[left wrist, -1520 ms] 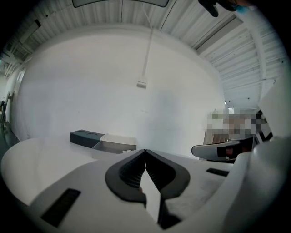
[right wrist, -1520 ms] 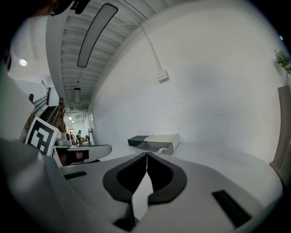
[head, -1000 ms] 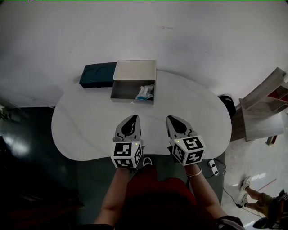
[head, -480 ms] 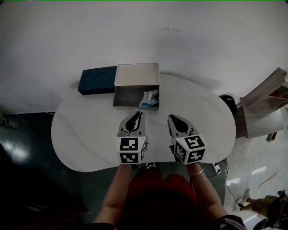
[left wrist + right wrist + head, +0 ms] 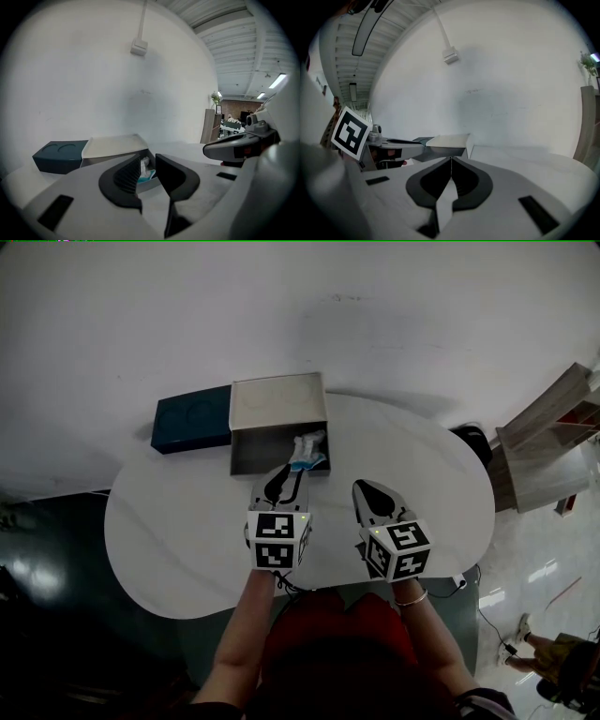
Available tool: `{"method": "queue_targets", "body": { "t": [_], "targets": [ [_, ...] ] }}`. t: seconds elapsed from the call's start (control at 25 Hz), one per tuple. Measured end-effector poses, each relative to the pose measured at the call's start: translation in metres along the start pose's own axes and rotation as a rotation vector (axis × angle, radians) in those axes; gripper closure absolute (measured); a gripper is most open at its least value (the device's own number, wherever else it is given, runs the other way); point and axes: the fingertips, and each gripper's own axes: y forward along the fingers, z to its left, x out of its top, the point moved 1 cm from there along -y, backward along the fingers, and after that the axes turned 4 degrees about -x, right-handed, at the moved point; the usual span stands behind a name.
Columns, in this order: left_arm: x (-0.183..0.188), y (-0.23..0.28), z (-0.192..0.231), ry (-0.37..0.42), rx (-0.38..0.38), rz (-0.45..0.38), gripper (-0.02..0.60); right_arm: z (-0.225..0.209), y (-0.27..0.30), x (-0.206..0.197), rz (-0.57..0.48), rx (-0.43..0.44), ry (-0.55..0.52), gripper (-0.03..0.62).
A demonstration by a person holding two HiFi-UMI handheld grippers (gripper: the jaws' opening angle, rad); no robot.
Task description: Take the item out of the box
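A grey open box (image 5: 277,405) stands at the far side of the white table (image 5: 178,521). Inside, at its right end, lies a white and teal item (image 5: 307,450). My left gripper (image 5: 279,480) hovers just short of the box's near wall. Its jaws are opening, and nothing is between them. In the left gripper view the item (image 5: 145,169) shows beyond the parted left gripper (image 5: 148,160), inside the box (image 5: 112,147). My right gripper (image 5: 371,491) hovers over the table to the right, shut and empty. The right gripper (image 5: 451,160) has its pads pressed together.
A dark blue lid (image 5: 191,418) lies beside the box on its left, also the dark blue lid (image 5: 60,156) in the left gripper view. A wooden shelf unit (image 5: 553,446) stands on the floor off the table's right. A white wall rises behind the table.
My left gripper has moved forward to the box's near wall, and its jaws have parted. The right gripper has stayed about where it was, shut.
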Motion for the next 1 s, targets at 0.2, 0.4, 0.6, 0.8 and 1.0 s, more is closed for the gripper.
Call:
{"method": "queue_targets", "body": {
  "t": [0.2, 0.4, 0.6, 0.8, 1.0],
  "targets": [
    [-0.002, 0.016, 0.007, 0.010, -0.018, 0.037, 0.496, -0.004, 0.006, -0.006, 0.016, -0.022, 0.019, 0.579],
    [-0.006, 0.029, 0.013, 0.010, -0.030, 0.074, 0.489, -0.008, 0.009, -0.009, 0.026, -0.038, 0.031, 0.579],
    [-0.009, 0.039, 0.016, 0.036, -0.038, 0.110, 0.457, -0.013, 0.012, -0.011, 0.031, -0.048, 0.042, 0.579],
    [-0.009, 0.048, 0.015, 0.094, -0.045, 0.141, 0.413, -0.014, 0.019, -0.012, 0.040, -0.041, 0.047, 0.579],
    [-0.014, 0.059, 0.016, 0.099, -0.068, 0.187, 0.402, -0.017, 0.025, -0.008, 0.045, -0.032, 0.036, 0.579]
  ]
}}
